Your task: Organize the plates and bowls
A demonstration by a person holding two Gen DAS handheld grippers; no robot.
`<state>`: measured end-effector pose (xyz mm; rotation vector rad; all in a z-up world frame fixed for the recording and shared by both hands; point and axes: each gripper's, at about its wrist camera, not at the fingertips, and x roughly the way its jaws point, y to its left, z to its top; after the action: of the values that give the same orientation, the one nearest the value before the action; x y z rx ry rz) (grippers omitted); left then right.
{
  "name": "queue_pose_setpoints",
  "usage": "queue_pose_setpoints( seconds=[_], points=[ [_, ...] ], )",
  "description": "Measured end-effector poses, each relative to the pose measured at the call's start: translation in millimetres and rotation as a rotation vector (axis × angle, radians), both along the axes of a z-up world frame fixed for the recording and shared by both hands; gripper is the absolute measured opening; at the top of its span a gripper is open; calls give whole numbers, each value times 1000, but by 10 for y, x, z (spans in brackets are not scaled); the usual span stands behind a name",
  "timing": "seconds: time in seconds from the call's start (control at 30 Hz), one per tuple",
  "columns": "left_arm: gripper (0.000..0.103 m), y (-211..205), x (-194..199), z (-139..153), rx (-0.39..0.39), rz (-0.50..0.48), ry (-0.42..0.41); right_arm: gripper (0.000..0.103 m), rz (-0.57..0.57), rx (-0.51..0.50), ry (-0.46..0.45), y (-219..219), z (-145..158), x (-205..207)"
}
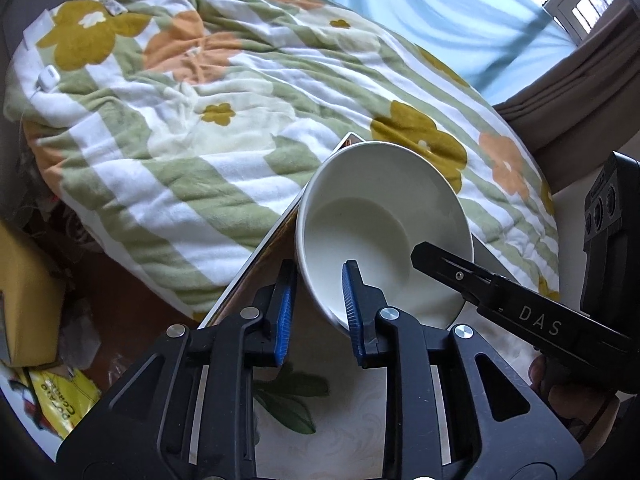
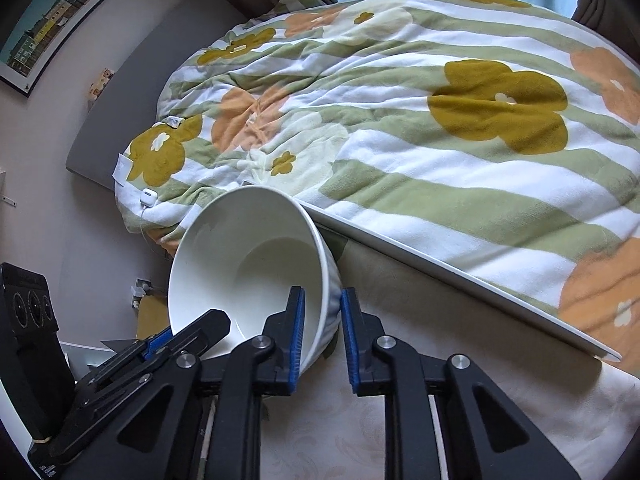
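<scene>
A white bowl (image 1: pixel 384 232), tilted at the edge of a cloth-covered table (image 2: pixel 440 380) beside a bed, is pinched by its rim in both the left gripper (image 1: pixel 316 312) and right gripper (image 2: pixel 322 340); slippage is risked if either thin rim grip is twisted

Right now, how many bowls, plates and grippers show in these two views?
Bowls: 1, the white bowl, tilted
Plates: 0 visible
Grippers: 2, left gripper and right gripper, each shut on the bowl's rim
Total: 3
</scene>
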<state>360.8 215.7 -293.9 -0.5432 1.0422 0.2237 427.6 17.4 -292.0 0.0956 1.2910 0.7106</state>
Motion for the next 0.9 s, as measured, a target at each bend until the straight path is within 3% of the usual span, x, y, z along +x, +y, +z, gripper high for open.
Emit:
queue_pose_setpoints(
  seconds=[0.23,0.4,0.63,0.9],
  points=[
    [21,-251,-197,466,75,-20,-54,17,-1,45,-52,-192,371,-216],
    [21,-613,-478,911,113,-45,-109,17,-22,85,-111,-573,806,-529],
    [21,-1397,-1027,1455,143,-95,-167,17,-66,108,-193,-1318,1371,-1120],
    [21,-2515,-1632,1795,147,-202,-219,17,-150,95,-257,-2381,1695,-1785]
  ],
)
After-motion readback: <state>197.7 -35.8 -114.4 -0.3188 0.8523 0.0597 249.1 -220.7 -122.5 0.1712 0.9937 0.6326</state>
